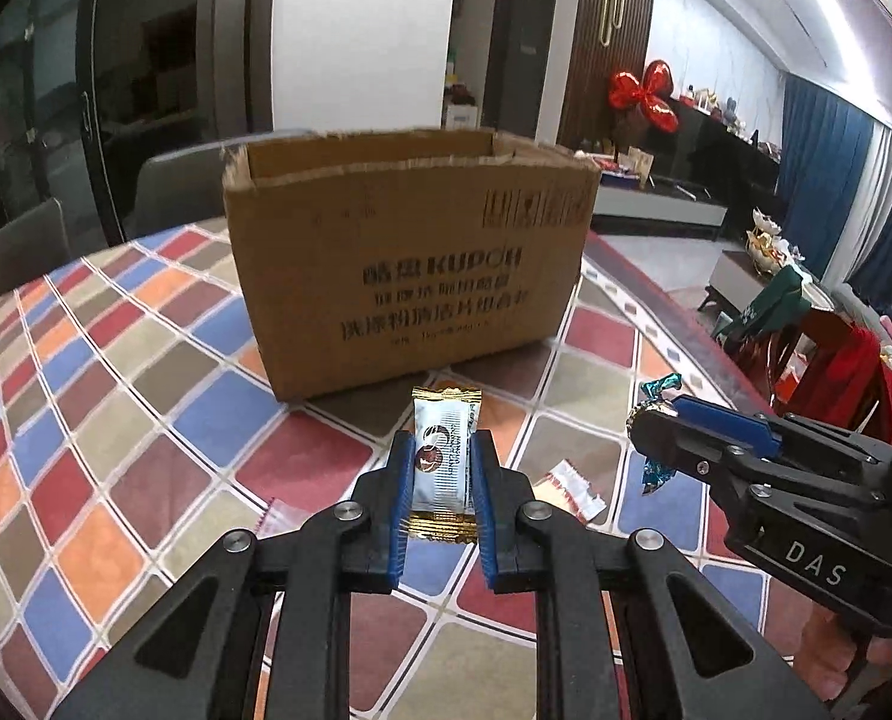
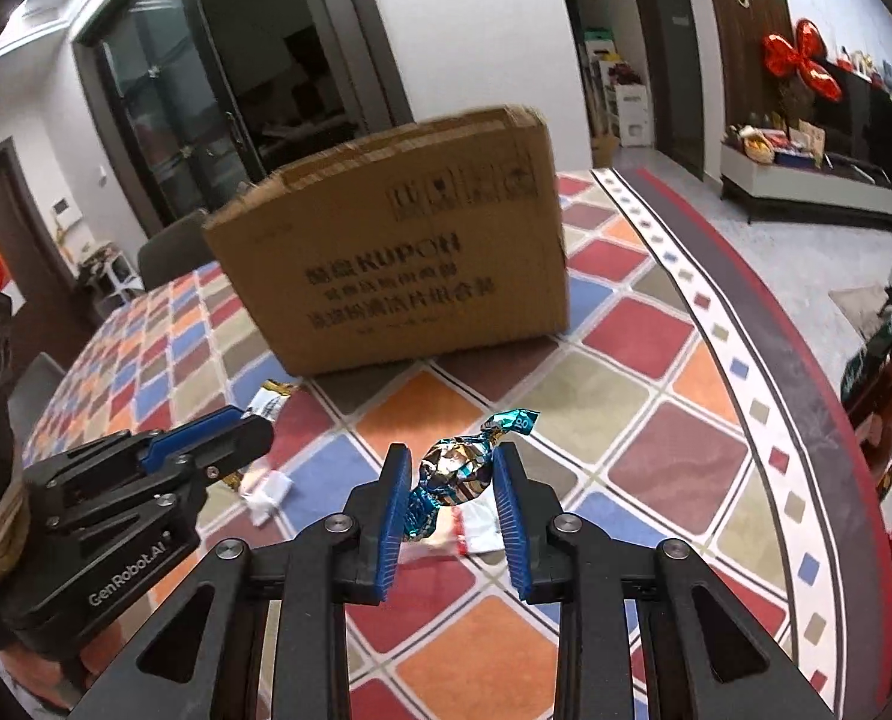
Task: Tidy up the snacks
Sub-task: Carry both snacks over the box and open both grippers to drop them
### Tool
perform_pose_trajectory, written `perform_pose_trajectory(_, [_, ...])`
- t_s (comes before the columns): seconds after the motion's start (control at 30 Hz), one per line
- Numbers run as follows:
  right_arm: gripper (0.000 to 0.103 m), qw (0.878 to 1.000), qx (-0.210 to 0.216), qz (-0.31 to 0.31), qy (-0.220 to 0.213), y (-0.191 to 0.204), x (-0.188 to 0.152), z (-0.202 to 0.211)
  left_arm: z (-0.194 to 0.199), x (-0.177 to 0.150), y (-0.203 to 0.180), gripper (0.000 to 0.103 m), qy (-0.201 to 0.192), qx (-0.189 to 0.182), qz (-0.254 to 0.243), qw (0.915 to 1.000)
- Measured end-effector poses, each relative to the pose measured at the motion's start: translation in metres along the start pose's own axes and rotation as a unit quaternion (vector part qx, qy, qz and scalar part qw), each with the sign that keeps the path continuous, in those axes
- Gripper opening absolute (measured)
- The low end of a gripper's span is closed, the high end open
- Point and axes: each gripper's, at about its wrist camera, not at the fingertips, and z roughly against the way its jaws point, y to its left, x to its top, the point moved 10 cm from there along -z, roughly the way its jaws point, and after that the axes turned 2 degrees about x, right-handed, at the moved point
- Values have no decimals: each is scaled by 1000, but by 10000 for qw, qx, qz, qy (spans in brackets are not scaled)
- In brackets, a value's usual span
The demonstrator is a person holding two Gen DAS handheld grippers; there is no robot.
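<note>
My left gripper is shut on a white snack bar with gold ends, held above the table in front of an open brown cardboard box. My right gripper is shut on a twist-wrapped candy in teal and gold foil, also above the table. The box shows in the right wrist view too, straight ahead. Each gripper shows in the other's view: the right one at the right, the left one at the left.
The table wears a chequered cloth of red, blue, orange and grey tiles. White and red wrapped snacks lie on it under the grippers. Grey chairs stand behind the table. The table's curved edge runs at the right.
</note>
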Motion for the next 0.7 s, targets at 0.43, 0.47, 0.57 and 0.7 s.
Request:
perform_pose_trajectory(0.43, [29,9976,233,229,-607,21,48,34,36,42,9,19,-509,160,89,9985])
perform_pose_trajectory(0.47, [29,9973,246,232,-658,22,53,36,38,45,10,19,-539,184,91,9983])
perform_pose_trajectory(0.57, [29,9963,263,244,-783,24,68,40,45,58,12,19,-638,233,90,9976])
perform_pose_trajectory(0.7, [29,9946,250,335,-954,28,88,45,52,75,17,19,-770,317,62,9965])
